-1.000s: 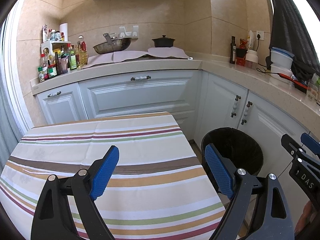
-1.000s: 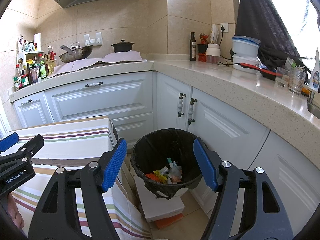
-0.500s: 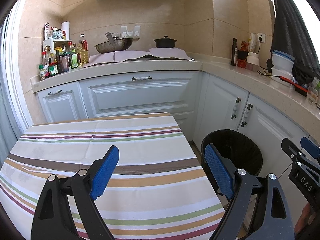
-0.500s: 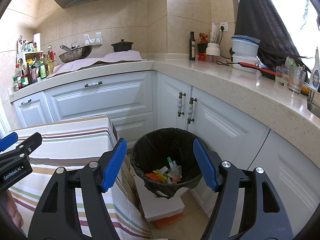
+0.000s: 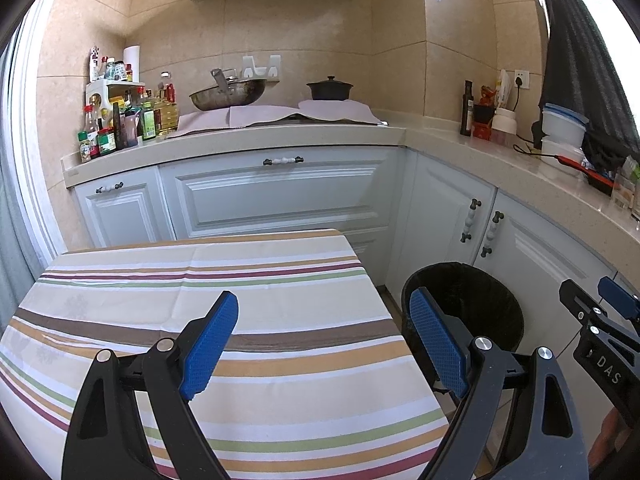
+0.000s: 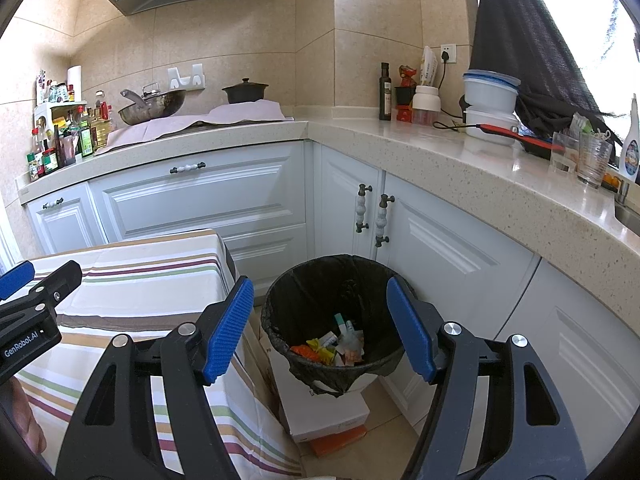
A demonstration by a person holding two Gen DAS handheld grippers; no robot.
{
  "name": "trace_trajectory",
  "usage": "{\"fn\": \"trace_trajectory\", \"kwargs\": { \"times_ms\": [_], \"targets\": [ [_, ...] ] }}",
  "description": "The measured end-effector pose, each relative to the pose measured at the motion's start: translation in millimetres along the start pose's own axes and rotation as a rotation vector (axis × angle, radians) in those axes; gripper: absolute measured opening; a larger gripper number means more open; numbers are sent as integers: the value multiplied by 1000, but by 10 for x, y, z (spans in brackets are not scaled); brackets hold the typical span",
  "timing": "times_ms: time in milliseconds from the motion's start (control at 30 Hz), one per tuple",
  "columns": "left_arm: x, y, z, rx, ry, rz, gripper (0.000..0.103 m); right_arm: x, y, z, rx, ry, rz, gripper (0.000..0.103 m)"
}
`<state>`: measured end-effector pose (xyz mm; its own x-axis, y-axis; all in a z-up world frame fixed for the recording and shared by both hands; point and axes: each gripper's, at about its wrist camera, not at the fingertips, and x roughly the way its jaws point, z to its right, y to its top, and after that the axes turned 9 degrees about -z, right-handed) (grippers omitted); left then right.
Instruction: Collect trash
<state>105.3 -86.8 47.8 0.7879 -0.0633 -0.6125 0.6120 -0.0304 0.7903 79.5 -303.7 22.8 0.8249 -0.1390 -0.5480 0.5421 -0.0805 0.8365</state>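
Note:
A black-lined trash bin [image 6: 304, 292] stands on the floor between the table and the corner cabinets, with several colourful wrappers [image 6: 332, 346] at its bottom. My right gripper [image 6: 320, 328] hovers above the bin, open, with nothing between its blue pads. My left gripper [image 5: 324, 344] is open over the right part of the striped tablecloth [image 5: 192, 292], also holding nothing. In the left wrist view the bin [image 5: 492, 312] shows to the right of the table, and the right gripper's tips [image 5: 592, 312] stick in at the right edge. The left gripper's tips [image 6: 36, 284] appear at the left edge of the right wrist view.
White cabinets [image 5: 280, 196] run along the back and right under a beige counter [image 6: 460, 160]. On it stand a wok [image 5: 228, 94], a black pot [image 5: 330, 90], bottles [image 5: 120, 120] and white containers [image 6: 490, 104]. A white box [image 6: 332, 412] lies under the bin.

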Motion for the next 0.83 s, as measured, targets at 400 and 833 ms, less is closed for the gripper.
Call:
{"fn": "trace_trajectory", "kwargs": {
  "times_ms": [400, 833],
  "targets": [
    [-1, -19, 41, 3, -22, 3, 88, 5, -2, 6, 0, 0, -1, 67],
    [110, -54, -97, 5, 12, -33, 88, 45, -108, -152, -28, 23, -1, 76]
  ]
}}
